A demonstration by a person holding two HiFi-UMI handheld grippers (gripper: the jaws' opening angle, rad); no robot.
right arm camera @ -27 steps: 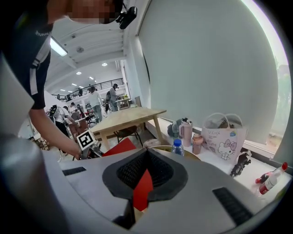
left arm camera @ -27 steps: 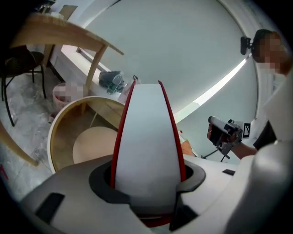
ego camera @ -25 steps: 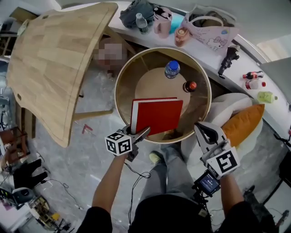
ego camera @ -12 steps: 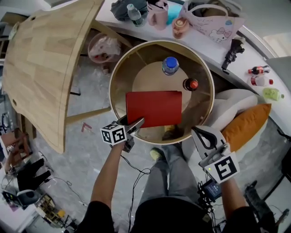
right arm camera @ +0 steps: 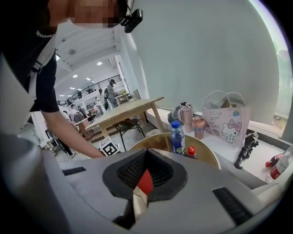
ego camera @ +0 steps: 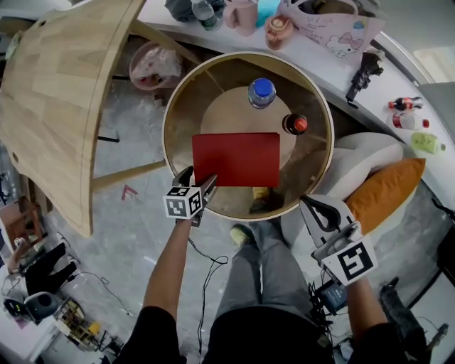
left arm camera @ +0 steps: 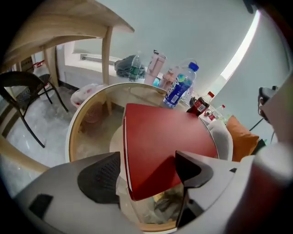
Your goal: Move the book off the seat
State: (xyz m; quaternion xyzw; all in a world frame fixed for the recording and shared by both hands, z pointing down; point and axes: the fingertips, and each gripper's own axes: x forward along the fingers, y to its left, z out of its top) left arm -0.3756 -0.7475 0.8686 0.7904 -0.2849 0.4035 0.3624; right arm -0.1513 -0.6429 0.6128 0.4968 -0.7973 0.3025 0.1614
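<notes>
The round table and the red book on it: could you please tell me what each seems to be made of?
Round table: the top looks like clear, smooth glass, since the lower shelf shows through it; its rim looks like light tan wood. Red book: a stiff, flat cover, probably matte card or cloth, as it shows no glare; I cannot tell which.

Background stuff around the room

Round glass-topped table with a wooden rim (ego camera: 169, 117) carries a blue-capped clear water bottle (ego camera: 261, 92) and a red-capped dark bottle (ego camera: 295, 124), near each other; big light wooden table (ego camera: 57, 106) on the left; white counter (ego camera: 323, 64) behind holds a pink cartoon-cat tote bag (ego camera: 334, 28) and a pink mug (ego camera: 242, 14); pink bin (ego camera: 151, 64) on the floor.
</notes>
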